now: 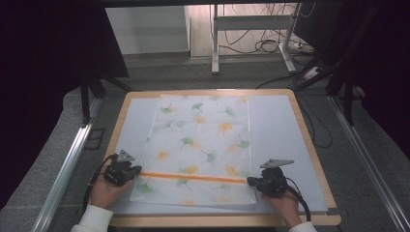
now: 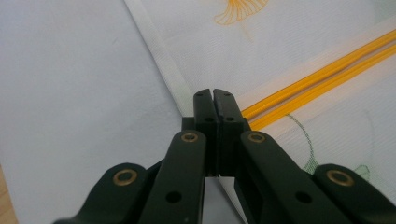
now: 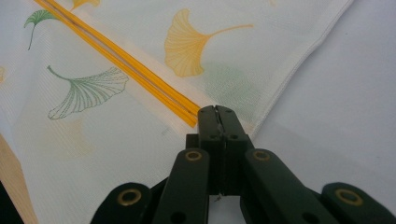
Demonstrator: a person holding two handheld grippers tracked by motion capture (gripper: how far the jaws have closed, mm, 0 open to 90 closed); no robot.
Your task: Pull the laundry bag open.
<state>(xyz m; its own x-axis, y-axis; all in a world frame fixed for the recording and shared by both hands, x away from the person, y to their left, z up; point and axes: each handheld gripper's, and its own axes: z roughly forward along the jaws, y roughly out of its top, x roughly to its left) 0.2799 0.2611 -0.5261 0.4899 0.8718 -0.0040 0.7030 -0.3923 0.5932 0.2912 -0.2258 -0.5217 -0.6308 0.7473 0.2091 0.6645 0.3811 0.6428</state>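
Observation:
A white cloth [image 1: 200, 145] printed with orange and green ginkgo leaves lies flat on the white mat [image 1: 280, 140]. An orange stripe [image 1: 193, 177] crosses the cloth near its front. My left gripper [image 1: 139, 170] is shut on the cloth's left edge at the stripe's end. In the left gripper view its jaws meet on that edge [image 2: 214, 93], beside the stripe [image 2: 322, 63]. My right gripper [image 1: 250, 181] is shut on the right edge at the stripe's other end. The right gripper view shows this gripper [image 3: 215, 109] pinching where the stripe [image 3: 121, 56] stops. A hand holds each gripper.
The mat sits on a wooden board [image 1: 309, 145] with a raised light rim. Metal rails [image 1: 67, 164] run along both sides of the table. Beyond the far edge stand white desk legs [image 1: 215, 43], with cables [image 1: 270, 46] on the floor.

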